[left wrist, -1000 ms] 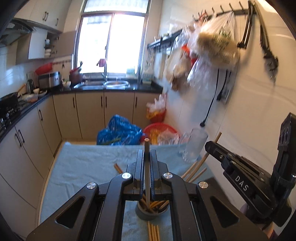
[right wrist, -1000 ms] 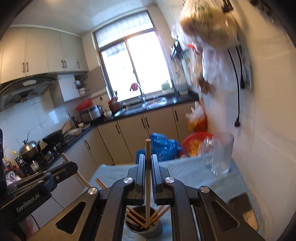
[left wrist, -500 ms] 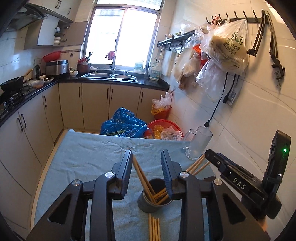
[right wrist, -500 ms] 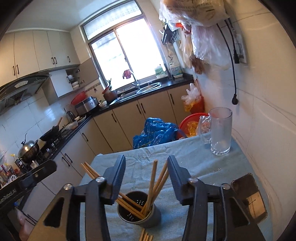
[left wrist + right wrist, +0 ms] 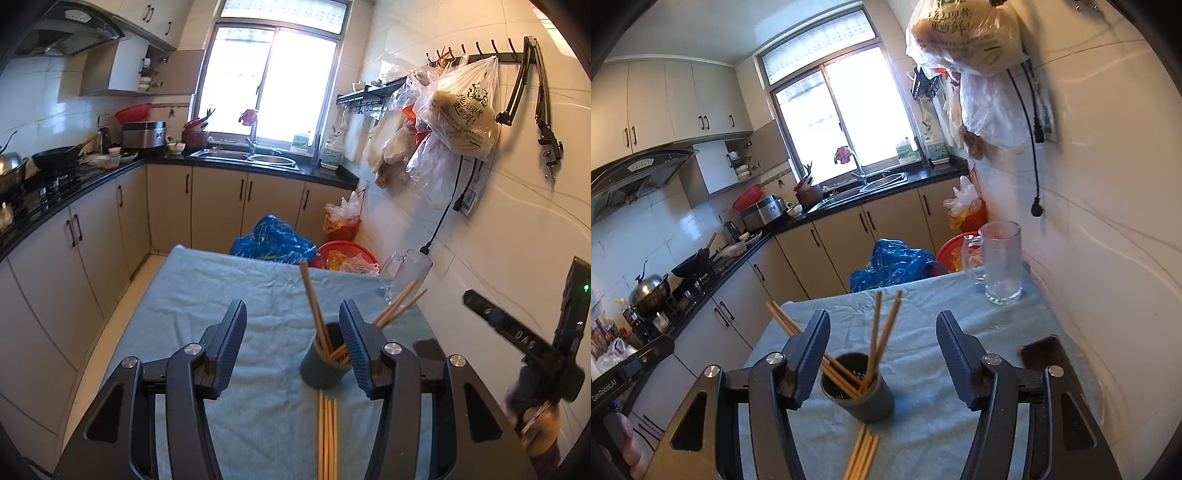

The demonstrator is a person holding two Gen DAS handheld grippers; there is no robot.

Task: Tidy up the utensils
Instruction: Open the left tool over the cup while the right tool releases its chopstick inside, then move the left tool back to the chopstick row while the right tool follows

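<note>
Standing empty, the left gripper (image 5: 293, 334) and right gripper (image 5: 882, 341) have just been opening their jaws, nothing between the pads. Wooden chopsticks (image 5: 875, 343) lean in the dark holder (image 5: 858, 389) at centre frame. Next, I judge, comes gathering the loose chopsticks (image 5: 327, 432) lying at bottom centre.

- "DAS" is showing in white on the right gripper (image 5: 517, 332).
- "GenRobot.AI" is showing on the left gripper (image 5: 609, 384).
- Green Chinese print is showing on the plastic bag (image 5: 461, 114), illegible.

Both wrist views face the window — sharing the holder (image 5: 325, 363) (image 5: 862, 393) close below.
</note>
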